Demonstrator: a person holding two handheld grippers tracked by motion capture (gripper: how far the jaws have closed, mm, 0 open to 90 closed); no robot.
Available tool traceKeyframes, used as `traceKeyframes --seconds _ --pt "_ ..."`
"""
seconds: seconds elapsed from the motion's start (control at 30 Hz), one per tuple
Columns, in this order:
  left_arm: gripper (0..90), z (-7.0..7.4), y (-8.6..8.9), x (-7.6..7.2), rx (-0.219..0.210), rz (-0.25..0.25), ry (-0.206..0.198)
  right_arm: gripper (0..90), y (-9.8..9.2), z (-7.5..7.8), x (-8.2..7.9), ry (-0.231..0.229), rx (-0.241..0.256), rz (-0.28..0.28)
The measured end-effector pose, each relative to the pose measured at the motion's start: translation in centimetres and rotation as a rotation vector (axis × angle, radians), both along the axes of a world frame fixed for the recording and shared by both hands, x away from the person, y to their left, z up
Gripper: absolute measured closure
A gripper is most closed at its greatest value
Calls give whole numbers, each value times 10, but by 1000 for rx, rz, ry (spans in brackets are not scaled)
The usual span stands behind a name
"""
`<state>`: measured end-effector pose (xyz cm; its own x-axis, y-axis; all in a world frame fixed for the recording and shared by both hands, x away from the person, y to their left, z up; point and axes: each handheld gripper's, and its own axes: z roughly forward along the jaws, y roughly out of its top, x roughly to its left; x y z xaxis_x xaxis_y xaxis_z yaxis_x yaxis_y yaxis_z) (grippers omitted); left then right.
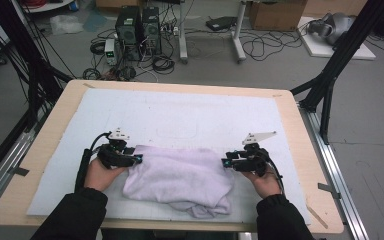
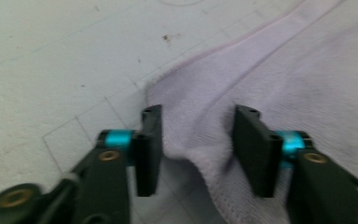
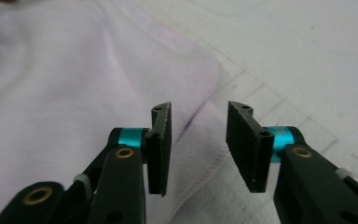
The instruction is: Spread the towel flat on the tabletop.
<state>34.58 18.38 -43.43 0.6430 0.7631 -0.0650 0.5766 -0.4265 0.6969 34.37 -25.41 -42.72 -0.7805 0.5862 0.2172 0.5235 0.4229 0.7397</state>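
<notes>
Pale lilac terry-cloth towel (image 1: 180,177) lies crumpled on the near half of the white gridded mat (image 1: 180,117) covering the light wooden surface (image 1: 55,107), one lump hanging toward the near edge. Left tongs (image 1: 139,160) sit at the towel's left edge, right tongs (image 1: 224,163) at its right edge; both pairs stand apart, nothing clamped yet. In the left gripper view a raised fold of towel (image 2: 200,135) bulges between the jaws, hemmed edge running below. In the right gripper view the hemmed corner (image 3: 200,140) lies between the jaws, flat on the mat. Risks, judged: the left may pinch a mid-fold instead of the hem, so the cloth would lift bunched, not spread; the right corner lies flat and thin, so the jaws could close over it and scrape the mat or catch one layer only, which may slip out. Uneven grips would skew the towel. The near lump is close to the surface's edge, a pull toward the person could drag it off. Open room: plenty of bare mat ahead and to both sides, nothing else on it.
</notes>
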Motion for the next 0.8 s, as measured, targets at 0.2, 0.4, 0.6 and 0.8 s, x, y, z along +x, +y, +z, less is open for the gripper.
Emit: traceKeyframes --seconds 0.2,0.4,0.6,0.8 --pt "803 2 -6 -1 -7 -67 8 854 6 -12 11 53 30 41" --pt "826 17 -4 -4 -28 -3 -113 867 -6 16 0 -40 23 -23" --pt "800 46 5 -2 -129 42 -219 866 -18 39 -12 -106 51 -48" --pt "575 30 6 -3 -85 -20 -111 588 -8 28 -6 -80 6 -27"
